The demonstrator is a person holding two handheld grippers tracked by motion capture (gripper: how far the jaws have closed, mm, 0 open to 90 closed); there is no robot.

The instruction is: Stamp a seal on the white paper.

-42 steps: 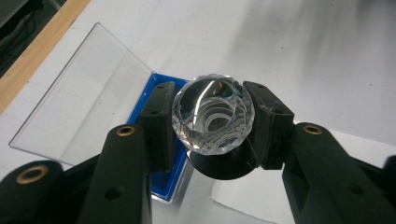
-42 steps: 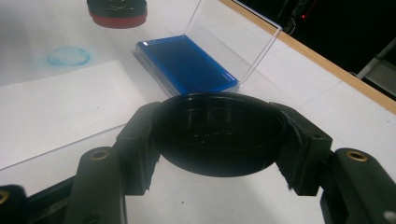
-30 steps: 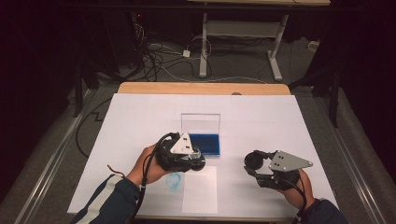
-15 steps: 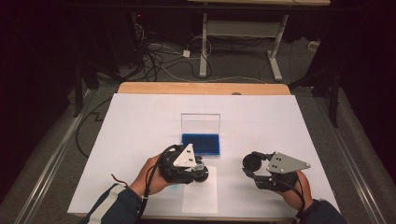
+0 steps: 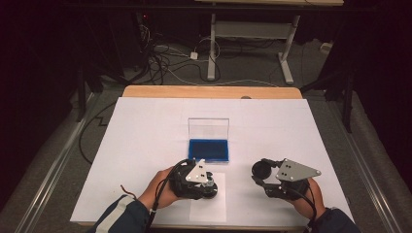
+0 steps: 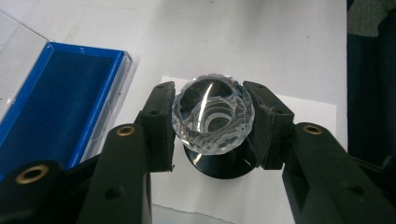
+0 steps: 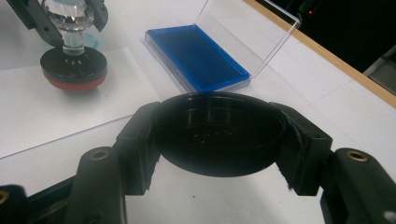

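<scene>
My left gripper (image 6: 212, 119) is shut on a clear faceted knob (image 6: 212, 116) that stands on a round black base (image 6: 219, 164) with a red underside (image 7: 74, 81). The base is down at a small white sheet (image 5: 209, 204) near the table's front edge; whether it touches I cannot tell. My right gripper (image 7: 219, 140) is shut on a round black cap (image 7: 219, 133), hollow side up, held low over the table to the right (image 5: 265, 174). An open case with a blue lining (image 5: 209, 149) lies beyond both grippers, its clear lid (image 5: 208, 128) upright.
White paper (image 5: 145, 131) covers the table; a wooden edge (image 5: 209, 92) shows at the far side. A small pale blue patch (image 7: 95, 42) lies behind the knob's base. Cables and a desk frame (image 5: 248, 29) are on the dark floor beyond.
My left gripper has come toward the front edge and down with the knob, from beside the blue case to over the small sheet. The right gripper has kept still.
</scene>
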